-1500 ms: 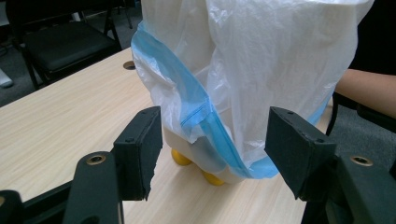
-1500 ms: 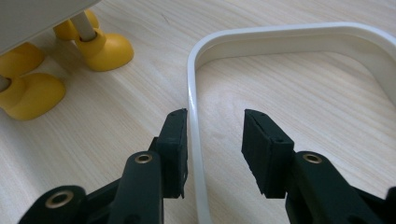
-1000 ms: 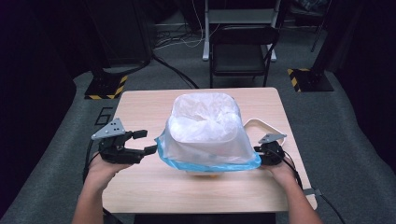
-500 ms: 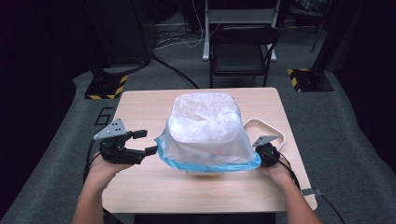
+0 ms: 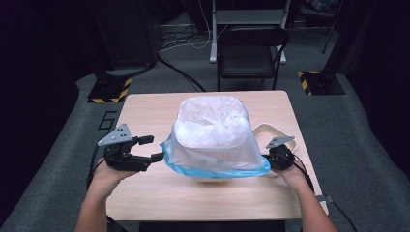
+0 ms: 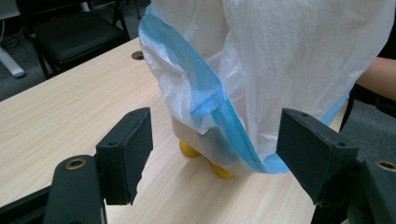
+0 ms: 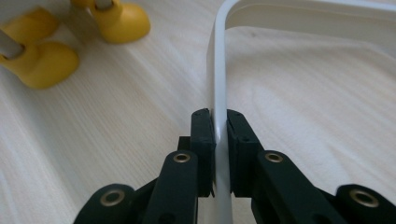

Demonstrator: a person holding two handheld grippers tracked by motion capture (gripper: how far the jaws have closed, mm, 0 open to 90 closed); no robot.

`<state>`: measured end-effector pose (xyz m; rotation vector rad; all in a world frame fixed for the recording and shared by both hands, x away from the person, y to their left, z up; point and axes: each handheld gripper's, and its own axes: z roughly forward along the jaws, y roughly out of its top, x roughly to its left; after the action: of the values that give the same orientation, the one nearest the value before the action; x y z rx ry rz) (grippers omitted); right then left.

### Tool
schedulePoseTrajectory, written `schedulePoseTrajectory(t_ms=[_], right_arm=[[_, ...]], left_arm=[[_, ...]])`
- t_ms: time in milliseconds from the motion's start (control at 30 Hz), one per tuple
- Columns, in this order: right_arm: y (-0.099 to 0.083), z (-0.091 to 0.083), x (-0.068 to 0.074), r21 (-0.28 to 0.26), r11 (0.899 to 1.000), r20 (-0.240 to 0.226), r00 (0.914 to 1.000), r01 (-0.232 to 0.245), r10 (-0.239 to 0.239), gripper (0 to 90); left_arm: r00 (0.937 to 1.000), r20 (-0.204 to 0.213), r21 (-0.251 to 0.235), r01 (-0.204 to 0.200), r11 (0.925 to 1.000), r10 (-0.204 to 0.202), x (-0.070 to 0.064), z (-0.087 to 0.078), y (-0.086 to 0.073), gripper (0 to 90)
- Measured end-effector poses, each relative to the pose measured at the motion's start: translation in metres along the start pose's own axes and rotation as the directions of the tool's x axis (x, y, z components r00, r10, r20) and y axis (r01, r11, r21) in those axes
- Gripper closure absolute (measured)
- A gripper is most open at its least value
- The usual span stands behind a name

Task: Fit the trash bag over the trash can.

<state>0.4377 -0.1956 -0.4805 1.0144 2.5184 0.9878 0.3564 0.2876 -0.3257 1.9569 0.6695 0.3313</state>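
- The left hand-held gripper [image 5: 145,149] hovers over the left part of the bench [image 5: 145,111], its jaws spread wide and holding nothing.
- In the left gripper view, those spread jaws frame the near lower corner of the bin [image 6: 205,140] and the bag's blue hem, without touching either.
- A white plastic bag [image 5: 215,133] with a blue hem is draped over the bin that stands mid-bench; the hem [image 5: 212,169] hangs low around the bin's base.
- The bin rests on small yellow feet [image 6: 219,170], which show under the bag's edge in the left gripper view and again in the right gripper view [image 7: 46,63].
- The right hand-held gripper [image 5: 279,153] sits at the bag's right lower corner, just beside the hem.
- In the right gripper view its jaws are pressed together, pinching the thin upright rim of a white tray [image 7: 219,84] that lies flat on the bench.
- The tray [image 5: 278,131] lies to the right of the bin, partly hidden behind the bag in the high view.
- A black chair [image 5: 249,48] stands on the floor beyond the far edge of the bench.
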Motion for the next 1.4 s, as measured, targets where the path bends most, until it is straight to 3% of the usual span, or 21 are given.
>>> schedulePoseTrajectory(t_ms=[233, 733, 1000, 1167, 1400], right_arm=[[0.015, -0.023, -0.004, -0.047, 0.999, -0.004, 0.9999, -0.009, 0.009, 82.7], [0.045, -0.063, -0.001, 0.005, 0.997, -0.012, 0.9972, 0.074, -0.074, 82.4], [0.063, -0.094, -0.002, -0.014, 0.996, -0.022, 0.9959, 0.087, -0.088, 82.3], [0.073, -0.111, 0.001, 0.005, 0.994, -0.001, 0.9941, 0.109, -0.109, 82.3], [0.091, -0.136, 0.003, -0.028, 0.993, 0.009, 0.9931, 0.117, -0.117, 82.4]], left_arm=[[1.0, 0.006, 0.005, -0.005, 1.0, 0.005, 0.0, 0.002, 0.0, 27.0], [0.9998, 0.01, 0.003, -0.014, 0.9999, 0.014, -0.002, 0.003, 0.001, 27.4], [0.9998, 0.012, 0.006, -0.018, 0.9998, 0.018, -0.003, 0.003, 0.001, 27.4], [0.9997, 0.014, 0.007, -0.02, 0.9998, 0.02, -0.003, 0.004, 0.001, 27.5], [0.9997, 0.015, 0.008, -0.021, 0.9997, 0.021, -0.004, 0.003, 0.001, 27.5]])
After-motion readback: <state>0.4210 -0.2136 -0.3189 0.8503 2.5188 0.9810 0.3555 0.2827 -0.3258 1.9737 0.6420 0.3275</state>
